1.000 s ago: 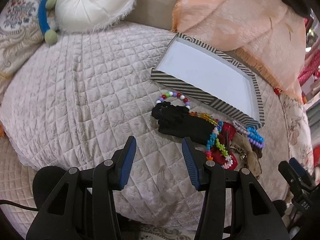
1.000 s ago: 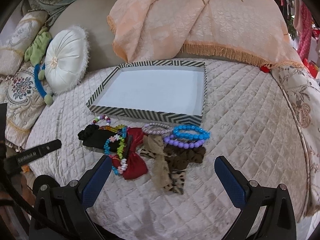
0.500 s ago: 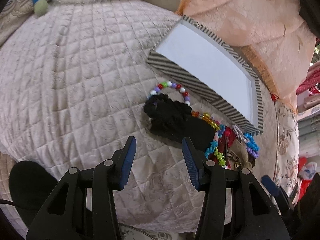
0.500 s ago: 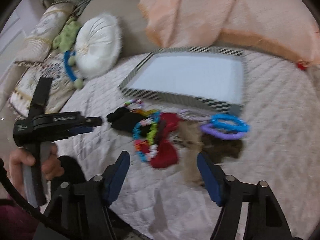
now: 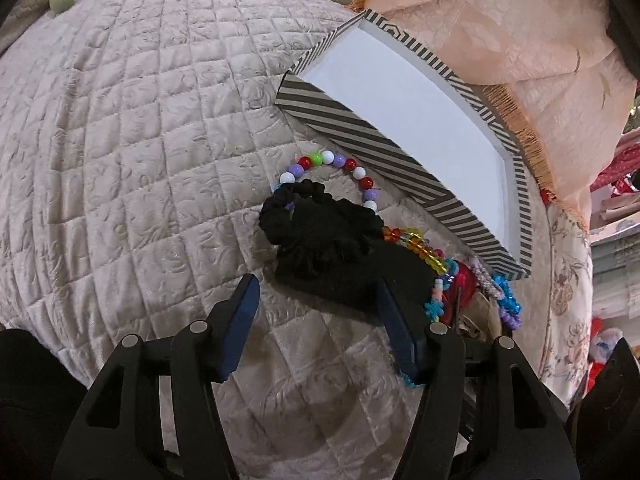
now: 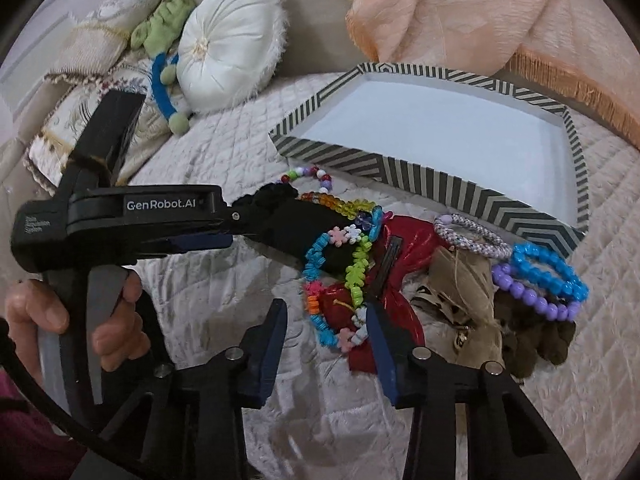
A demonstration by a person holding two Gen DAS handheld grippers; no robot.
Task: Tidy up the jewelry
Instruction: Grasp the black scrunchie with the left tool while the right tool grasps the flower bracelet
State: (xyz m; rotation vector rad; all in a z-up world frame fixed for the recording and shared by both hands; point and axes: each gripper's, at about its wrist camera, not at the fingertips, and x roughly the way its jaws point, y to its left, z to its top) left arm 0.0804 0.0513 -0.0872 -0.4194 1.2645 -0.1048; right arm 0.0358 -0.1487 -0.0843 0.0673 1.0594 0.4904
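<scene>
Left claw [image 5: 316, 308] spread, jaws opening, empty; the black ruffled fabric scrunchie [image 5: 320, 236] lies just beyond at twelve o'clock, long axis running ten to four. Right claw [image 6: 326, 330] closing around the flower-bead plastic bracelet [image 6: 340, 280], pads not yet pressing.

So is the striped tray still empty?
Empty: the striped tray shows only bare white floor; the jewelry lies outside on the quilt.

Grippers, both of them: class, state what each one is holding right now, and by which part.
Nothing is held. The left gripper is opening just short of the black scrunchie; the right gripper is closing around the flower-bead bracelet, pads not yet pressing it.
</scene>
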